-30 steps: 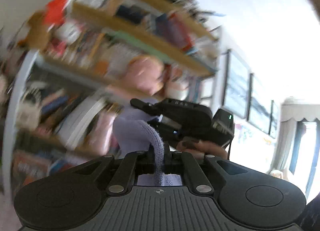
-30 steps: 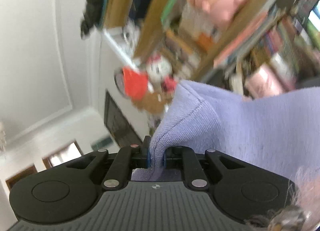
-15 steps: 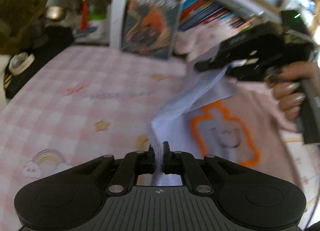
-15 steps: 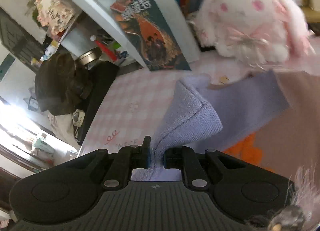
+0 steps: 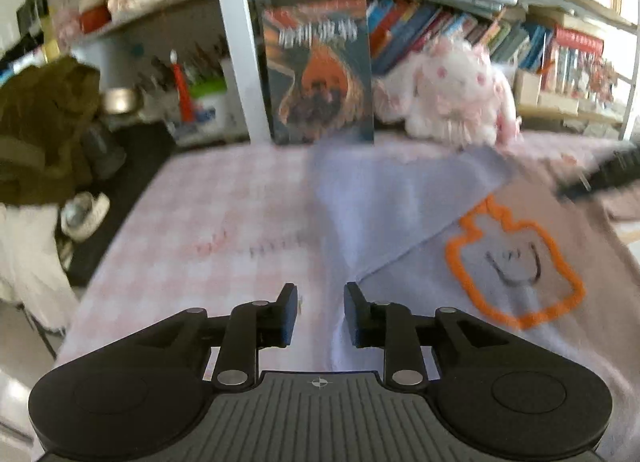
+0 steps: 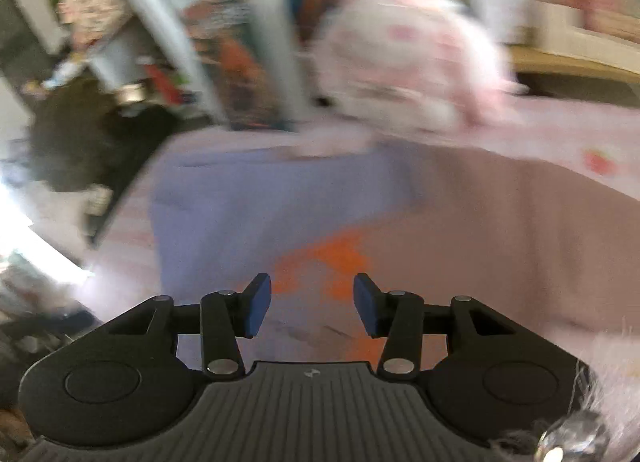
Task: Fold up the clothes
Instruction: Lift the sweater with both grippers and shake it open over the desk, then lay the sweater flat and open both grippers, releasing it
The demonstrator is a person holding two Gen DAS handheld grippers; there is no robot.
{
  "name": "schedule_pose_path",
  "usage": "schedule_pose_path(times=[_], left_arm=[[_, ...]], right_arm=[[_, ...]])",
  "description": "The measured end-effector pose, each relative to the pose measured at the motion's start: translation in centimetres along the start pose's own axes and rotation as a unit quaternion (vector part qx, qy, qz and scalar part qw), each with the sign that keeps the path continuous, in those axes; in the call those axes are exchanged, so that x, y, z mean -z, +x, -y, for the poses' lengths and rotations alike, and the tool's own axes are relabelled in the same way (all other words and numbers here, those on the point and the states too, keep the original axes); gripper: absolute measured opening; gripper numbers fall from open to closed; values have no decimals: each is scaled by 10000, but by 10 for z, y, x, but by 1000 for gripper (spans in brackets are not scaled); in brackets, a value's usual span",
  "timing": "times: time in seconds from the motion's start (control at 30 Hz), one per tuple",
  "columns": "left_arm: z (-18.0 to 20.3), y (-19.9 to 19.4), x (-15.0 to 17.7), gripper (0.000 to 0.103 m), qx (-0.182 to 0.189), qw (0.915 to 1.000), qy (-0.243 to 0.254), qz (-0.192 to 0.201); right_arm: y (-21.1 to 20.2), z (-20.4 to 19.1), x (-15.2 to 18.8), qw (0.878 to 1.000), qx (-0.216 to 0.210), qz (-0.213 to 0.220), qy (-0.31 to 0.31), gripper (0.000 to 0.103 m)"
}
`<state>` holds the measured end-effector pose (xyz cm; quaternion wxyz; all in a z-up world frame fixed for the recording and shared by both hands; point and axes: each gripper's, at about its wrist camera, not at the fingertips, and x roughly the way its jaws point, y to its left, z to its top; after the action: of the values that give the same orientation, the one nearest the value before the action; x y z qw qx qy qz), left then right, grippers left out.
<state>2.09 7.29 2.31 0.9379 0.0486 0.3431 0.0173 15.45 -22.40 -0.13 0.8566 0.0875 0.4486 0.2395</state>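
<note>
A lilac and dusty-pink garment (image 5: 400,214) with an orange-outlined smiling figure (image 5: 516,262) lies flat on the pink checked tablecloth (image 5: 224,222). A lilac part is folded over it. My left gripper (image 5: 321,310) is open and empty, just above the garment's near left edge. My right gripper (image 6: 313,304) is open and empty above the garment (image 6: 460,222), over the orange print (image 6: 332,258). The right wrist view is blurred. The right gripper's black body (image 5: 608,178) shows at the right in the left wrist view.
A white and pink plush toy (image 5: 452,90) and an upright book (image 5: 320,70) stand at the table's far edge, before bookshelves (image 5: 520,34). A dark olive bag (image 5: 44,130) and clutter sit beyond the table's left edge (image 5: 120,230).
Both grippers held the lilac fabric up in the air, brought it down onto the table, and have opened and let it go. The fabric now lies folded over the garment.
</note>
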Motion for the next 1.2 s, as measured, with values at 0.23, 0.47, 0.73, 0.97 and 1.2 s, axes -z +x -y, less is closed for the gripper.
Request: schedule_pose_path(times=[0.23, 0.47, 0.73, 0.97, 1.2], left_arm=[[64, 28, -32, 27, 605, 9967, 524, 100], [142, 70, -51, 27, 1008, 9887, 1104, 135], [215, 127, -71, 27, 734, 9802, 1836, 94], [259, 173, -81, 37, 309, 9680, 2490, -29], [269, 196, -78, 23, -555, 9636, 2614, 72]], right_arm=[[-41, 65, 57, 9934, 1133, -88, 180, 43], [-54, 71, 97, 9929, 1169, -215, 72, 43], [-52, 54, 120, 9894, 1002, -176, -1040, 34], [-52, 55, 120, 9868, 778, -201, -1407, 31], [-55, 57, 124, 9863, 680, -115, -1496, 31]])
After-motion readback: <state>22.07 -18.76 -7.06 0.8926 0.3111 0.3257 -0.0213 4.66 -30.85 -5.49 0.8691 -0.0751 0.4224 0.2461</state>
